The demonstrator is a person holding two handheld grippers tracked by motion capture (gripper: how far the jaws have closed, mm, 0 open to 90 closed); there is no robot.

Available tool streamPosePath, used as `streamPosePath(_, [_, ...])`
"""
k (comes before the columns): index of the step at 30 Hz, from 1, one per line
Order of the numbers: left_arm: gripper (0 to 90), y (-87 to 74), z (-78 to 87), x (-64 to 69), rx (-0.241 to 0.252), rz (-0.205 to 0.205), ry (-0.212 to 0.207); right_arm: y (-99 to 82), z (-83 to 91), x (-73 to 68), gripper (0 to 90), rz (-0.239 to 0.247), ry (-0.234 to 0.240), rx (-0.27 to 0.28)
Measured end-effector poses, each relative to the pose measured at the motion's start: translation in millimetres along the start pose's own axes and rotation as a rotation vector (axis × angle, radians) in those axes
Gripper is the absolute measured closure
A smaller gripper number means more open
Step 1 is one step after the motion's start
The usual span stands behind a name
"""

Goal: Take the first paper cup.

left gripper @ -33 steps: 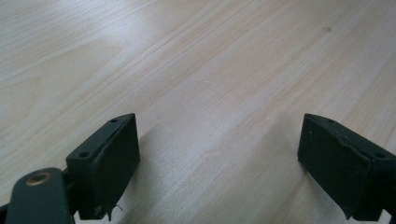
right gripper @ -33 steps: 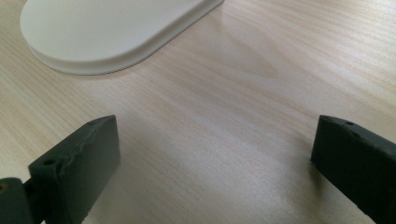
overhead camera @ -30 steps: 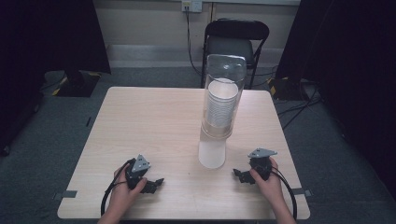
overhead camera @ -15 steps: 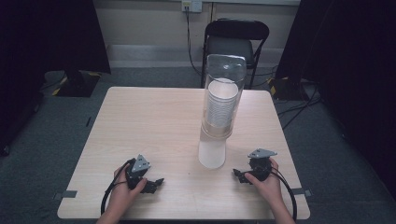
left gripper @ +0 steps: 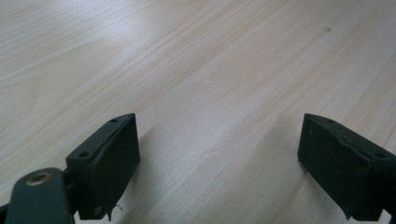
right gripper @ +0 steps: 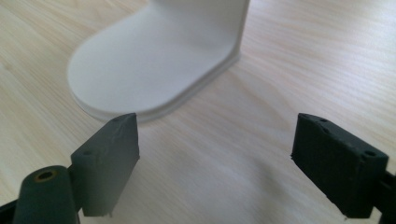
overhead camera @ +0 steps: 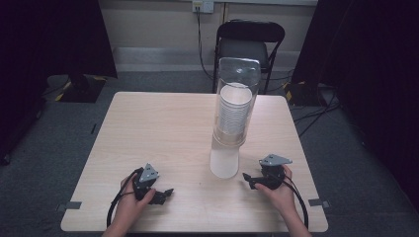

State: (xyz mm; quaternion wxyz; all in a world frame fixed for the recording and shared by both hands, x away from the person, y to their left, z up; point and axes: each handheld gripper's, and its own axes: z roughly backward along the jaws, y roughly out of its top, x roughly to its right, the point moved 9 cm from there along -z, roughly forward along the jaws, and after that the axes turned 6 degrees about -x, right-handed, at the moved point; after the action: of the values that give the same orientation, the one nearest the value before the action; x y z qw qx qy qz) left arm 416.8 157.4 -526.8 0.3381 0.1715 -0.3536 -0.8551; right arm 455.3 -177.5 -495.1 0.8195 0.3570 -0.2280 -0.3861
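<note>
From above, the light wooden square table [overhead camera: 163, 128] carries a tall clear plastic cup dispenser on a white base [overhead camera: 232, 123], with a stack of white cups [overhead camera: 235, 106] inside its tube. It stands just ahead of and to the inner side of the right gripper [overhead camera: 249, 180], and well off to the right of the left gripper [overhead camera: 167, 193]. Both grippers rest low on the tabletop near its front edge, each held in a hand. A black folding chair [overhead camera: 249, 42] stands beyond the table.

Along the left gripper [left gripper: 217, 154], the jaws stand wide apart over bare wood grain, holding nothing.

Along the right gripper [right gripper: 215, 161], the jaws are likewise spread and empty; the dispenser's rounded white base [right gripper: 154, 60] lies just ahead of the left jaw, not touching it.
</note>
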Motion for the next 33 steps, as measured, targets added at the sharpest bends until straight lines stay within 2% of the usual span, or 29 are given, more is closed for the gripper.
streamPosePath(5, [12.3,0.0,0.0,0.0,0.000,0.000,0.000,15.6,4.3,-6.9,14.0,0.035,0.002,0.032])
streamPosePath(8, [12.3,0.1,0.0,0.0,0.000,0.000,0.000,26.7,4.0,-13.7,14.0,0.011,0.037,0.058])
streamPosePath(14, [12.3,0.1,-0.1,0.0,0.001,0.000,0.000,40.9,-0.8,-25.6,14.1,0.027,0.058,0.068])
streamPosePath(17, [12.3,0.1,0.0,0.0,0.001,-0.001,0.000,45.8,-1.6,-30.3,14.0,0.015,0.077,0.086])
streamPosePath(24, [12.3,0.0,0.0,0.0,0.000,-0.001,0.000,58.7,-1.4,-35.3,13.9,0.013,0.079,0.114])
streamPosePath(33, [12.3,0.0,0.0,0.0,0.000,-0.001,0.000,72.7,1.1,-40.3,13.9,-0.001,0.106,0.169])
